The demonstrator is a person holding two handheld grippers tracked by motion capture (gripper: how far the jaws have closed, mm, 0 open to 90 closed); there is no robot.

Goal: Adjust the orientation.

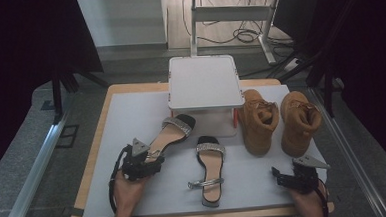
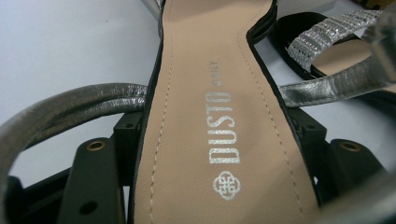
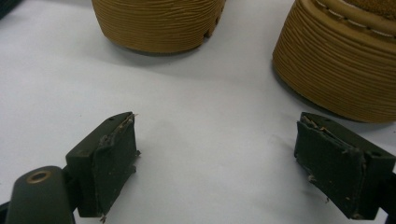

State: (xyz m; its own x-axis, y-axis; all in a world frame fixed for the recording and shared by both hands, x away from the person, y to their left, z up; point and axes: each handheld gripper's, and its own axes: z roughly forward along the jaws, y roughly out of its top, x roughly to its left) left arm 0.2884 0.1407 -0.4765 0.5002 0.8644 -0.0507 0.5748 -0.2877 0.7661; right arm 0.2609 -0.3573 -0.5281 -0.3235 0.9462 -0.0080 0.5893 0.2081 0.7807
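Your left gripper: fingers clamp sandal heel, mid-desk | your right gripper: fingers wide, near right corner.

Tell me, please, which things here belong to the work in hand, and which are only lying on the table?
In the work:
- left gripper, shut on the heel end of the left sandal
- other sandal, its pair, flat on the mat

Only lying there:
- two boots, upright at the right
- white stand at the back
- right gripper, open over bare mat
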